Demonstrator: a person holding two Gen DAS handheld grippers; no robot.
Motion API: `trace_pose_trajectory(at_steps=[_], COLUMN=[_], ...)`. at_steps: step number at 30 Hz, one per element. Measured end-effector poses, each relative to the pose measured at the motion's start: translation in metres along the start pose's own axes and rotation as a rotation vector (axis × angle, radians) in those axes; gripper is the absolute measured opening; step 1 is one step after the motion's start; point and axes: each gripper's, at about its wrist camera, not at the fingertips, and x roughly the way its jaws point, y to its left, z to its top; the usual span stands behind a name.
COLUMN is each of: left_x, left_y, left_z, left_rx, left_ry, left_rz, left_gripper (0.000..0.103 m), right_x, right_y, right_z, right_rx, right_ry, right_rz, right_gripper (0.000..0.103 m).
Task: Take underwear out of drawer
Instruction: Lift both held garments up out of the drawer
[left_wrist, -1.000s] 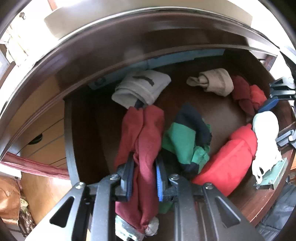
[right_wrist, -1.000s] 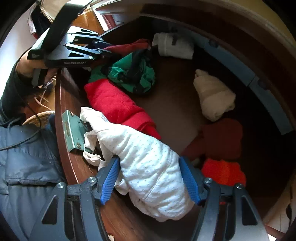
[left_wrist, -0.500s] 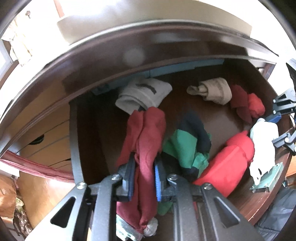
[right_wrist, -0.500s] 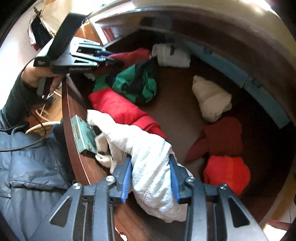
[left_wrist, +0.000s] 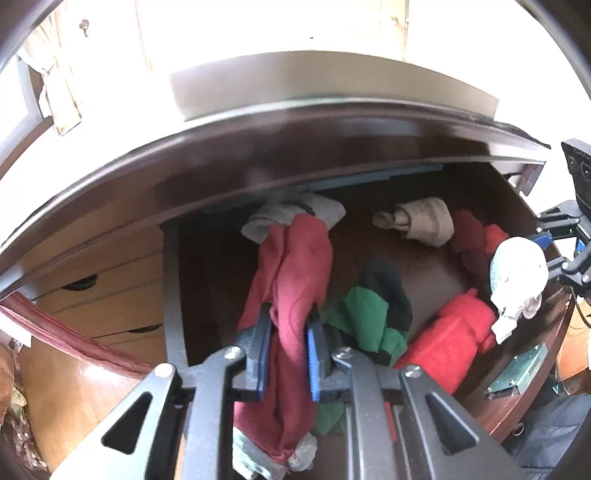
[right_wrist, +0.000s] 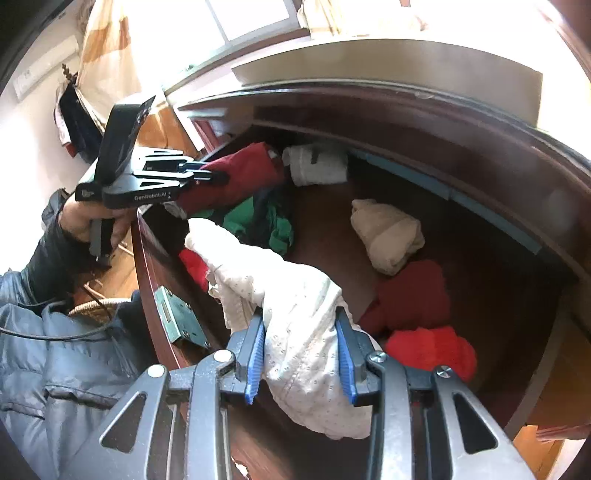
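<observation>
Maroon underwear (left_wrist: 291, 280) between left tool (left_wrist: 287, 354) pads

Maroon underwear's (left_wrist: 291, 280) lower end was cut off by the frame edge, grey roll (left_wrist: 295, 212) sat half hidden behind it, dresser's front rail (left_wrist: 258, 162) was blurred

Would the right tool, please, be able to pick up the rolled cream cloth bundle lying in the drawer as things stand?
Probably not yet. The right tool is shut on the white dotted garment, so its jaws are occupied. The rolled cream cloth bundle itself lies uncovered on the drawer floor, with nothing above it.
</observation>
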Motion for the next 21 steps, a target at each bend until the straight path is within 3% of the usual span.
trace_pose_trajectory(at_steps=[21], left_x=[-0.019], left_y=[-0.002], left_z=[-0.005], left_rx=[-0.044], left_ry=[-0.158], left_rz=[0.065], left_gripper=[0.013], right_x=[-0.025], right_y=[-0.007], right_z=[0.002], right_rx=[0.054], right_ry=[-0.193], right_rz=[-0.084], right_gripper=[0.036])
